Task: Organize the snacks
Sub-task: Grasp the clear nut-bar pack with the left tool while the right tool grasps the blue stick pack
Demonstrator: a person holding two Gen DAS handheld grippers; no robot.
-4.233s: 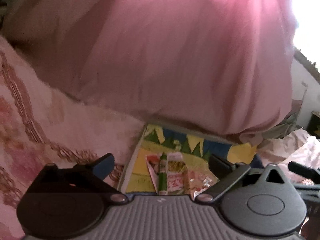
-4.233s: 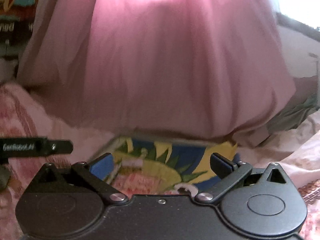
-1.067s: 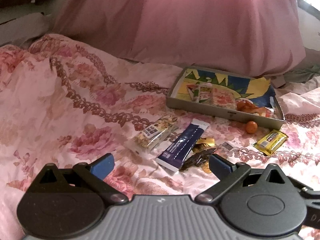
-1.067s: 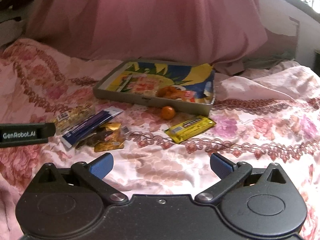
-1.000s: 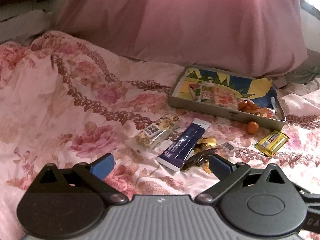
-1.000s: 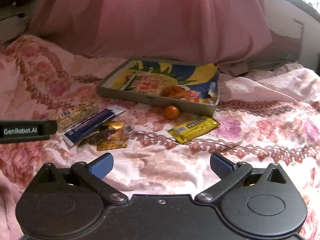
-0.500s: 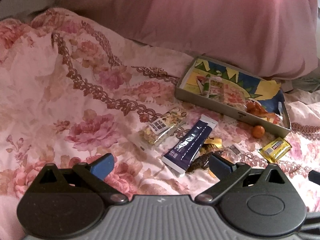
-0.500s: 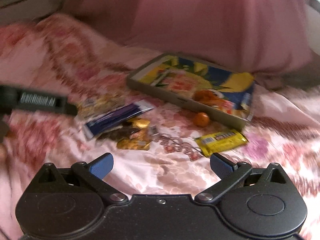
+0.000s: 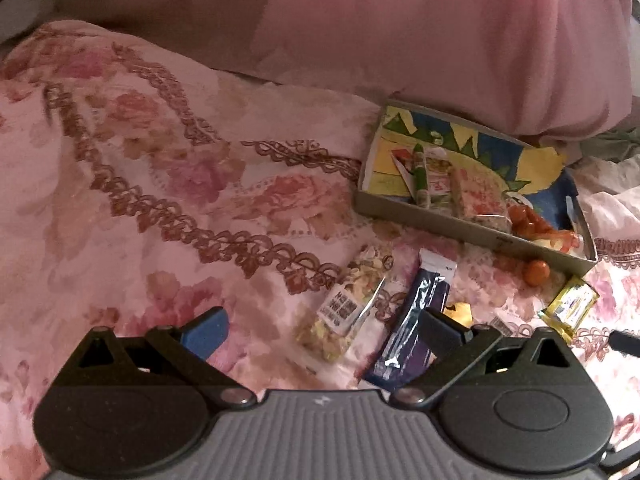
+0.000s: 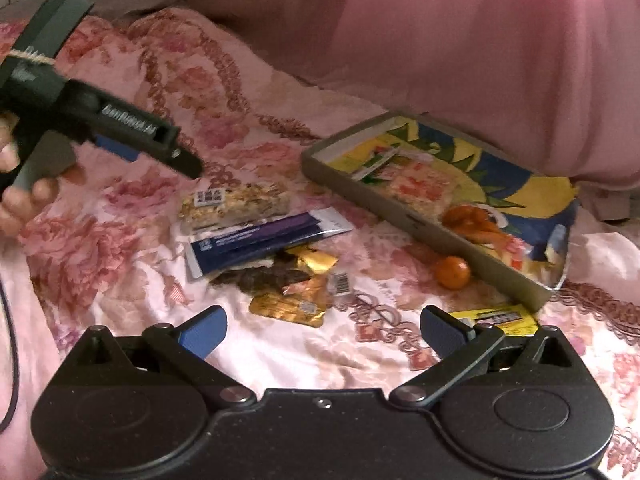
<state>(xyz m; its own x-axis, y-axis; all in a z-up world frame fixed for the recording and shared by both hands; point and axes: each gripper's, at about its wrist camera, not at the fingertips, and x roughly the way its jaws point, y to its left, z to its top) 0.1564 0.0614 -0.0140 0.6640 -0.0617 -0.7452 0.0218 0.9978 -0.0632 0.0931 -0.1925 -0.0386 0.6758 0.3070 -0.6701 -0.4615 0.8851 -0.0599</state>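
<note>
A grey tray with a colourful lining lies on a floral bedspread and holds several snack packs. In front of it lie a nut bar, a dark blue packet, gold wrappers, a small orange and a yellow bar. My left gripper is open and empty, low over the nut bar and blue packet. My right gripper is open and empty, just short of the gold wrappers. The left gripper also shows in the right wrist view.
A large pink pillow lies right behind the tray. The bedspread stretches to the left with folds and no snacks on it.
Both grippers pulled back from the tray, then moved down and forward towards the loose snacks. The left gripper now points at the nut bar. Both stayed open.
</note>
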